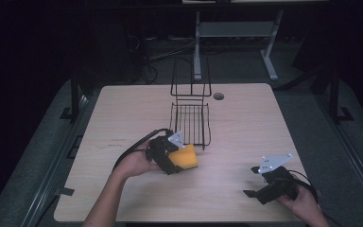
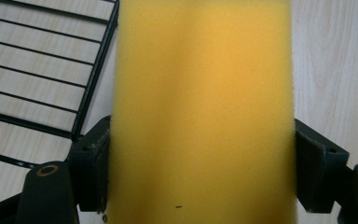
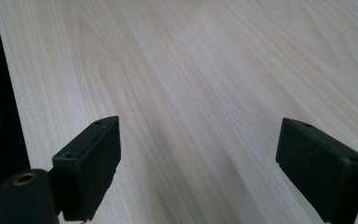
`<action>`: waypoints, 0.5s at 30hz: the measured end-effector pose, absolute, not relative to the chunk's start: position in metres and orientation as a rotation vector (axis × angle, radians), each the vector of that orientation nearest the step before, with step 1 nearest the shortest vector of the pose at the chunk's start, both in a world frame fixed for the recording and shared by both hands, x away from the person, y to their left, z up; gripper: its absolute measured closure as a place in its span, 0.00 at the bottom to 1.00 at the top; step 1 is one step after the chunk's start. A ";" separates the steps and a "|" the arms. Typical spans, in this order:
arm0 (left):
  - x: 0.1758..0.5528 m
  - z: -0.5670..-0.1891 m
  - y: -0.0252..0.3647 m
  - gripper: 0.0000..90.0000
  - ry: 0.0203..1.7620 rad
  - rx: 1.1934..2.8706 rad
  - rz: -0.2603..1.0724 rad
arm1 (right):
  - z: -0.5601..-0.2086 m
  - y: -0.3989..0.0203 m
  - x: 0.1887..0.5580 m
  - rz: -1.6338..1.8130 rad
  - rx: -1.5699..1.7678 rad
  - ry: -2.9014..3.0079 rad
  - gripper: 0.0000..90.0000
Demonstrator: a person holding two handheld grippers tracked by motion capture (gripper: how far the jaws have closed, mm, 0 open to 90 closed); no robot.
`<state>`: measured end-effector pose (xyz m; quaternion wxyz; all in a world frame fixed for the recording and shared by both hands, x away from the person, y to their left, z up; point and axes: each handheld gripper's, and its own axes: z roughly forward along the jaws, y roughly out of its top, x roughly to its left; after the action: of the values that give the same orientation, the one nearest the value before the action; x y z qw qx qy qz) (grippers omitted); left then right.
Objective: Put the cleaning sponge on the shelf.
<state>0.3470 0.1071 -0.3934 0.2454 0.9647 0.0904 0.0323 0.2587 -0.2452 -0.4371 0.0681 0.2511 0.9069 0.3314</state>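
From above, the left gripper (image 1: pixel 177 158) squeezes a yellow sponge (image 1: pixel 187 156) just in front of the black wire basket (image 1: pixel 190 124) on the wooden table (image 1: pixel 123 113), while the right gripper (image 1: pixel 253 182) sits near the table's front right corner with nothing in it. In the left gripper view, the 2 jaws press both sides of the sponge, with the basket wires at the left. In the right gripper view, the 2 jaws stand wide apart over bare wood.

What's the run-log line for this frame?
left gripper: shut on yellow sponge | right gripper: open, idle above table | wire rack: beside sponge
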 end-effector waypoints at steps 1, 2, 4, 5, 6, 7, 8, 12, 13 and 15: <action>0.348 -0.393 0.107 0.24 0.247 2.636 0.092 | -0.437 -0.245 0.259 0.998 0.756 2.732 0.15; 0.349 -0.392 0.106 0.24 0.248 2.635 0.092 | -0.437 -0.245 0.259 0.997 0.758 2.733 0.15; 0.351 -0.390 0.105 0.24 0.249 2.637 0.093 | -0.437 -0.245 0.259 0.998 0.756 2.733 0.15; 0.352 -0.389 0.105 0.24 0.245 2.638 0.095 | -0.437 -0.245 0.259 0.999 0.755 2.733 0.15; 0.353 -0.389 0.104 0.24 0.245 2.639 0.094 | -0.437 -0.245 0.259 0.998 0.753 2.733 0.15; 0.353 -0.388 0.104 0.24 0.241 2.637 0.097 | -0.437 -0.246 0.259 1.001 0.750 2.732 0.15; 0.354 -0.388 0.103 0.24 0.238 2.632 0.098 | -0.437 -0.246 0.259 1.001 0.751 2.733 0.15; 0.358 -0.387 0.102 0.24 0.241 2.642 0.087 | -0.437 -0.245 0.259 1.000 0.753 2.732 0.15; 0.360 -0.387 0.102 0.24 0.238 2.643 0.087 | -0.437 -0.245 0.259 1.001 0.754 2.733 0.15; 0.361 -0.386 0.101 0.24 0.235 2.642 0.085 | -0.437 -0.245 0.259 1.002 0.751 2.733 0.15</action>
<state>0.3613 0.1010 -0.3862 0.2412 0.9661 0.0861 0.0312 0.2587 -0.2445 -0.4371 0.0674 0.2493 0.9071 0.3324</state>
